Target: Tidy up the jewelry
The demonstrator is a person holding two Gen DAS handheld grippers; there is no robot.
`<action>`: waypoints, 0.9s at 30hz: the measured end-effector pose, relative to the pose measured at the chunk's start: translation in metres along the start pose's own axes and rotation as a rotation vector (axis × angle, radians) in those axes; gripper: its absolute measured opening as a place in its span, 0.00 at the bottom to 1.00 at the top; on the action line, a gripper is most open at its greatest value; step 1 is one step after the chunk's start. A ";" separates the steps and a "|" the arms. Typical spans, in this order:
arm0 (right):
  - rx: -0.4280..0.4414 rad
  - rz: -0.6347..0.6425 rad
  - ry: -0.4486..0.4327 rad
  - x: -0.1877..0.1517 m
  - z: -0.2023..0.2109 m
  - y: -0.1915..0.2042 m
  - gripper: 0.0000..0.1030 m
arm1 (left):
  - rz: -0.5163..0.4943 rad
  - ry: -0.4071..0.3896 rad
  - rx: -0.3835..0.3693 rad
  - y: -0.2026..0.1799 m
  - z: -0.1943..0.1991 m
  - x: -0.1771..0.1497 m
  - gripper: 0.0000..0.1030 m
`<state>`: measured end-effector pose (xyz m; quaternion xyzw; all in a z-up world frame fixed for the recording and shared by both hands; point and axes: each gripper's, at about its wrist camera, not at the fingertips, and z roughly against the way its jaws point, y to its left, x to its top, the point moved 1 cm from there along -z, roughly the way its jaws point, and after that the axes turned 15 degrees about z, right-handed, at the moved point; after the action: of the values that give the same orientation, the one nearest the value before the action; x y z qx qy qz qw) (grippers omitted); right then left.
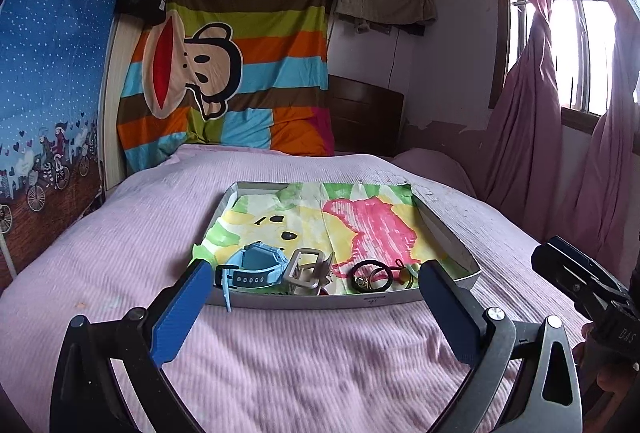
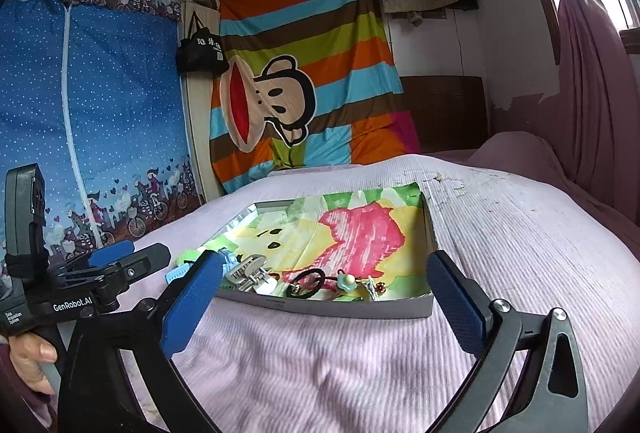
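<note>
A shallow white box [image 1: 448,231] lined with a colourful cloth lies on the pink bed; it also shows in the right wrist view [image 2: 430,229]. At its near edge lie a blue watch [image 1: 256,267], a grey hair clip [image 1: 306,267], a black hair tie [image 1: 370,275] and small charms [image 1: 408,271]. The right wrist view shows the watch [image 2: 224,259], clip [image 2: 248,273], hair tie [image 2: 306,283] and charms [image 2: 374,287]. My left gripper [image 1: 316,281] is open and empty, just short of the box. My right gripper [image 2: 324,281] is open and empty, also before the box.
The pink bedspread [image 1: 160,217] surrounds the box. A striped monkey sheet [image 1: 236,65] hangs behind, a blue dotted wardrobe [image 1: 44,73] stands left, pink curtains [image 1: 532,105] hang right. The other gripper shows at the right edge [image 1: 588,285] and at the left edge [image 2: 80,285].
</note>
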<state>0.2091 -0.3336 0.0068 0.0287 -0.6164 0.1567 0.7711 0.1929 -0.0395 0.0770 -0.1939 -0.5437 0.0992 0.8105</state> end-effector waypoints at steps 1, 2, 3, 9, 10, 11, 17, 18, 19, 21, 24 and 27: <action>-0.001 0.000 -0.008 -0.001 0.004 0.003 0.99 | -0.001 -0.010 -0.002 0.002 0.004 -0.001 1.00; -0.001 -0.001 -0.016 -0.001 0.008 0.005 0.99 | -0.003 -0.018 -0.004 0.003 0.009 -0.002 1.00; 0.003 -0.001 -0.023 -0.002 0.012 0.007 0.99 | -0.006 -0.026 -0.002 0.004 0.013 -0.004 1.00; 0.011 -0.001 -0.043 -0.010 0.028 0.020 0.99 | -0.011 -0.065 0.002 0.012 0.035 -0.012 1.00; 0.009 0.002 -0.045 -0.012 0.030 0.022 0.99 | -0.009 -0.068 0.001 0.013 0.039 -0.014 1.00; 0.006 0.006 -0.046 -0.014 0.031 0.024 0.99 | -0.007 -0.070 -0.002 0.014 0.042 -0.015 1.00; -0.011 0.009 -0.066 -0.026 0.044 0.033 0.99 | 0.006 -0.082 0.004 0.026 0.053 -0.024 1.00; -0.017 0.010 -0.071 -0.028 0.047 0.034 0.99 | 0.009 -0.081 0.007 0.029 0.053 -0.025 1.00; -0.021 0.012 -0.075 -0.029 0.049 0.037 0.99 | 0.012 -0.083 0.011 0.031 0.055 -0.026 1.00; -0.028 0.021 -0.086 -0.031 0.053 0.041 0.99 | 0.013 -0.087 0.017 0.034 0.057 -0.029 1.00; -0.034 0.037 -0.101 -0.032 0.059 0.048 0.99 | 0.010 -0.096 0.020 0.037 0.063 -0.033 1.00; -0.035 0.049 -0.110 -0.034 0.065 0.055 0.99 | 0.000 -0.101 0.022 0.038 0.069 -0.038 1.00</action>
<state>0.1264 -0.3040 -0.0184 0.0086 -0.6611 0.1627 0.7324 0.1164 -0.0047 0.0522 -0.1797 -0.5828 0.1151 0.7841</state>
